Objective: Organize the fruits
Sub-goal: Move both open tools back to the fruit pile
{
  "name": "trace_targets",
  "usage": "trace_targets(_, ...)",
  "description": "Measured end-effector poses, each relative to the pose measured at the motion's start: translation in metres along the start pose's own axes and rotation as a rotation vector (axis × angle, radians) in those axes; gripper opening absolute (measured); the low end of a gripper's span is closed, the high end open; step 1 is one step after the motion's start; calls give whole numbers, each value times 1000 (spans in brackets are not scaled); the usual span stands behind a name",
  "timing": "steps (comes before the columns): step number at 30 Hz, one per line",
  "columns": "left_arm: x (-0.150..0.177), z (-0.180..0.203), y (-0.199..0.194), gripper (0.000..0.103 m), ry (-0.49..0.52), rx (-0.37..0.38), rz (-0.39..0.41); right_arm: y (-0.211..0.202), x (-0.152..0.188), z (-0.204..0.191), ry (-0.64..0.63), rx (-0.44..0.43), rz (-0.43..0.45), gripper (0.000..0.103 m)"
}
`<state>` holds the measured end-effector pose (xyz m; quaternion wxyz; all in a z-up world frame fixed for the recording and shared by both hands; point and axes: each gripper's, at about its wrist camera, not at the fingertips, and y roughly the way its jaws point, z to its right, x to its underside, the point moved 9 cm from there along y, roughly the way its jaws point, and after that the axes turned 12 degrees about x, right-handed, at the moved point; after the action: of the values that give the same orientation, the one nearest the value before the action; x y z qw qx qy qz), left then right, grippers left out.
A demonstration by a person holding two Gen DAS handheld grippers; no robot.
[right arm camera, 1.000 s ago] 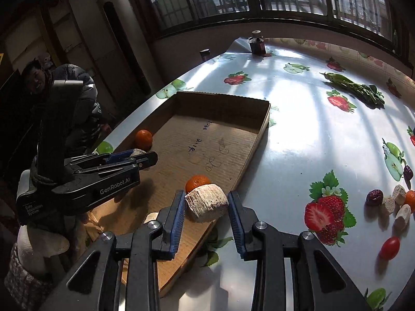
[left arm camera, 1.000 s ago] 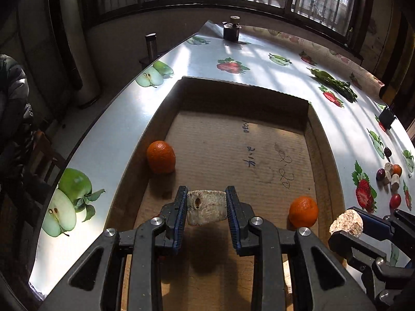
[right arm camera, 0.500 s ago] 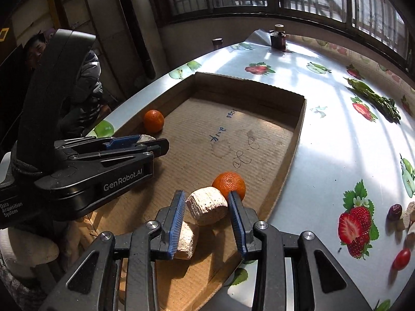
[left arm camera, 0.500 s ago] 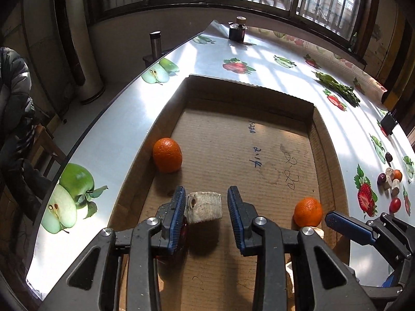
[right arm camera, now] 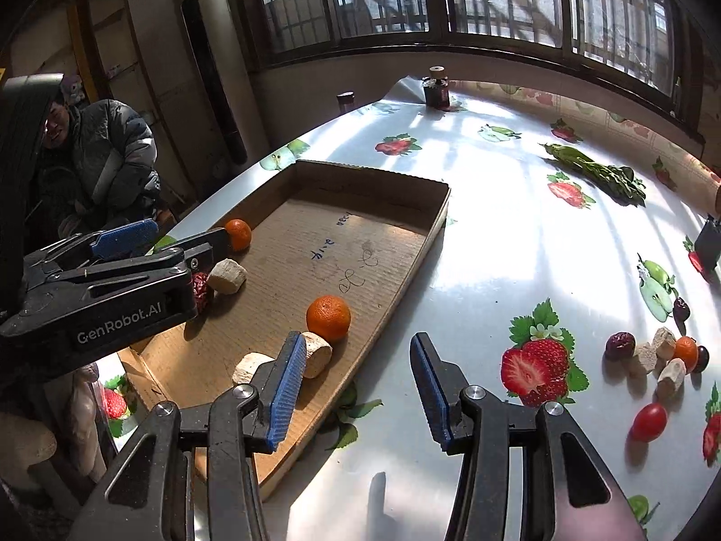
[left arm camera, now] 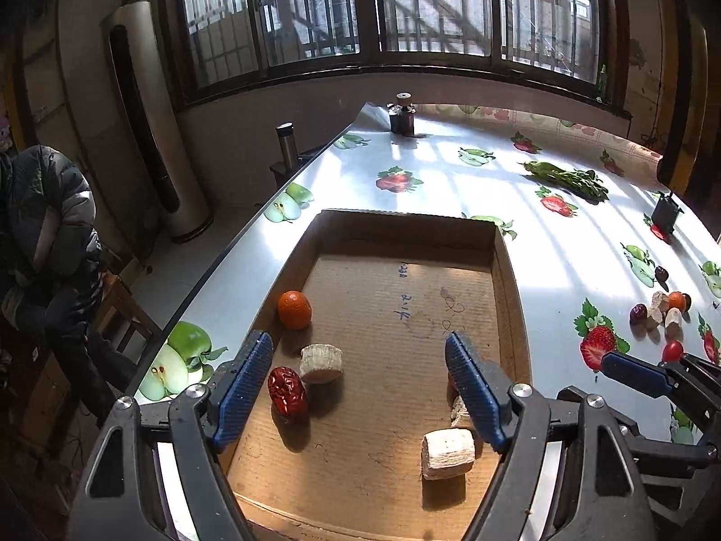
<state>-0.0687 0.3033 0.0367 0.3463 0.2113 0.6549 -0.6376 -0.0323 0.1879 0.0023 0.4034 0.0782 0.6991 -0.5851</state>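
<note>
Cardboard tray (left arm camera: 511, 279) near the table's left edge is shown below the left gripper (left arm camera: 360, 387) and right gripper (right arm camera: 356, 387), both just opened and empty; the light, firm, roll-prone orange (right arm camera: 328, 318) is judged best gripped across its middle.

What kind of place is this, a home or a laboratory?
Probably a room in a home or a small workshop, not a laboratory. The table has a fruit-print oilcloth, barred windows stand behind it, and a floor-standing air conditioner is by the wall.
</note>
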Motion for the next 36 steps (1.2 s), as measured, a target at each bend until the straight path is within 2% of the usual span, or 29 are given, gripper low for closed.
trace_targets(6, 4, 53, -13, 79, 70, 53, 20, -20, 15, 47, 82, 48, 6, 54)
trace_targets(13, 13, 101, -7, 79, 133, 101, -7, -37, 33, 98, 164, 97, 12, 55)
trace_targets(26, 24, 147, 14, 79, 190, 148, -73, -53, 59, 181, 280, 173, 8, 55)
trace_targets(36, 35, 180, 42, 79, 216, 209, -150, -76, 70, 263, 399, 281, 24, 55)
